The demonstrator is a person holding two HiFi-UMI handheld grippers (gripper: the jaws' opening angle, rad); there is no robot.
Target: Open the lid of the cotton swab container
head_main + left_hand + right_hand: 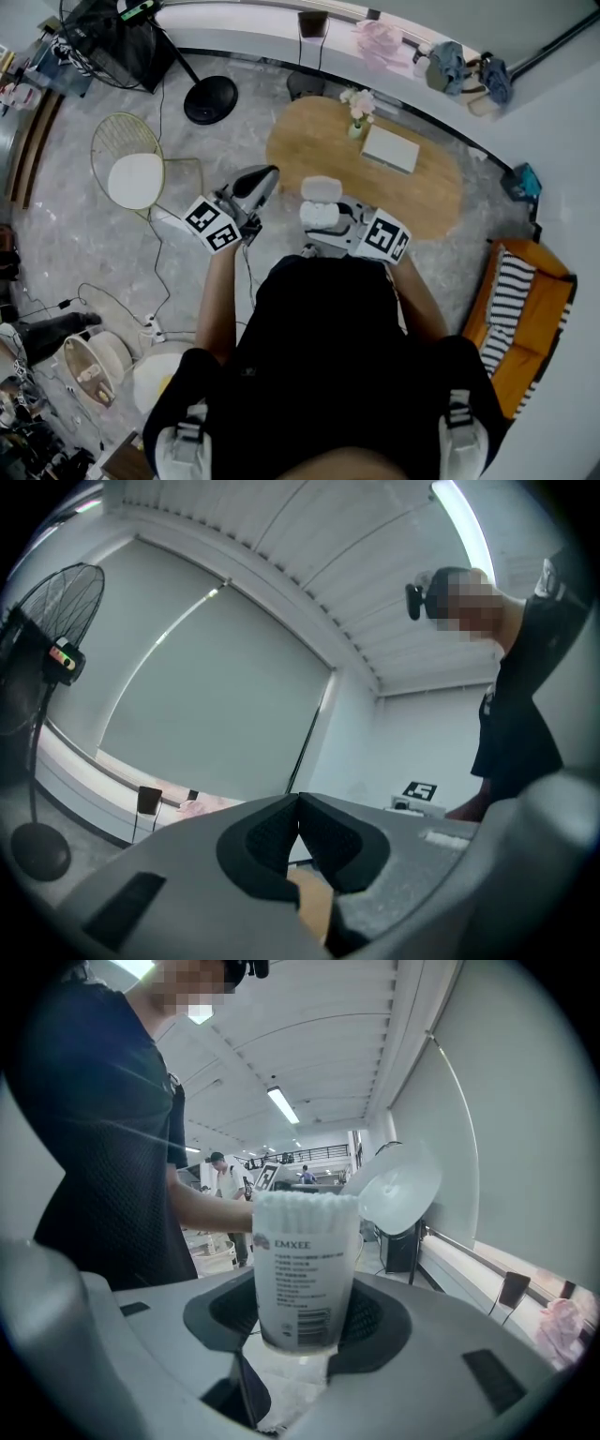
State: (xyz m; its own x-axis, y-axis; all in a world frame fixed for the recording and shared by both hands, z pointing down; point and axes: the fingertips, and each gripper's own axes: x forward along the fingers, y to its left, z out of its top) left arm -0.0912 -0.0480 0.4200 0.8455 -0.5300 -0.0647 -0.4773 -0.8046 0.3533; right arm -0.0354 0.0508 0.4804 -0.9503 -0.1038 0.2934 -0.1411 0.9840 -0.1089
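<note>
Pointing seemingly level, closed left tongs (298, 803).

Tabletop (427, 202): oval, light wood, standing on a grey marbled floor (103, 244). Near the far edge, towards the left end, a small vase of pale flowers (357, 112) stands upright. A flat white box (390, 148) lies just beside the vase, on its right. On the floor past the left end are a round black fan base (210, 99) and a wire chair with a white seat pad (137, 176). Past the right end is an orange seat (548, 305) bearing a striped cushion (511, 291).
</note>
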